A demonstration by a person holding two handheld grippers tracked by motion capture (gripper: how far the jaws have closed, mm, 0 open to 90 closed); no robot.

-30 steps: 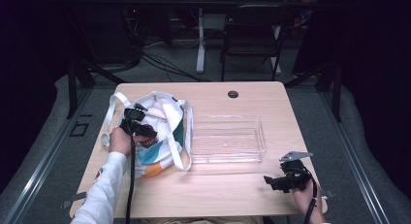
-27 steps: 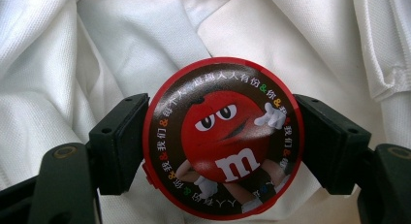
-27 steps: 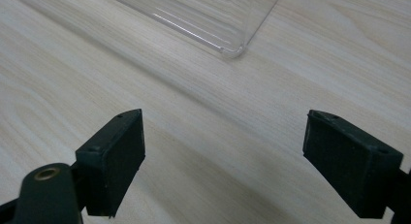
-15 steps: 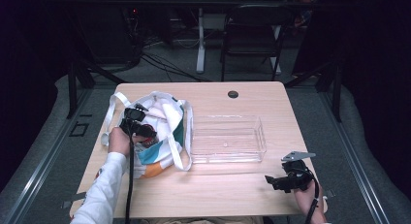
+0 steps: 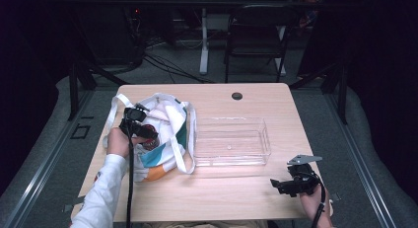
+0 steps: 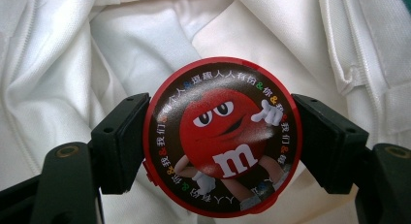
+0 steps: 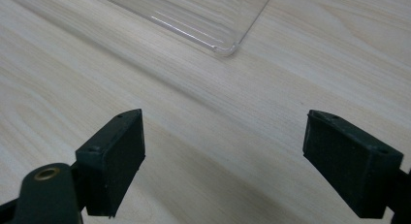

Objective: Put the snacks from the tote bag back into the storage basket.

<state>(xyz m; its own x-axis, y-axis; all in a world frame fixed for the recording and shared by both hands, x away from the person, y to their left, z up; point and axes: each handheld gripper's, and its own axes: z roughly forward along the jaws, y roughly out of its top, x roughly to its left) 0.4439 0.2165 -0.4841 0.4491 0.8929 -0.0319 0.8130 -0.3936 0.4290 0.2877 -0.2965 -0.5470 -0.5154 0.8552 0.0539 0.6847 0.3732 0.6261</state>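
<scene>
Left gripper point(image 6: 222, 141) fingers point(image 6: 121, 142) now clamped — red tin point(image 6: 222, 136)

We held the left gripper point(image 5: 143, 131) out ahead of the left hand point(image 5: 117, 141), our white-sleeved left forearm point(image 5: 101, 193) running up from the near edge toward it. Its jaws had just been closing, and in the left gripper view the two black pads point(image 6: 121, 144) pressed flat on either side of a round red tin point(image 6: 223, 136), gripping it across its width. Our right hand point(image 5: 313, 201) lay low at the near right, the right gripper point(image 5: 278, 184) aimed leftward, probably close to level. In the right gripper view its jaws stood wide apart with nothing between them.
</scene>
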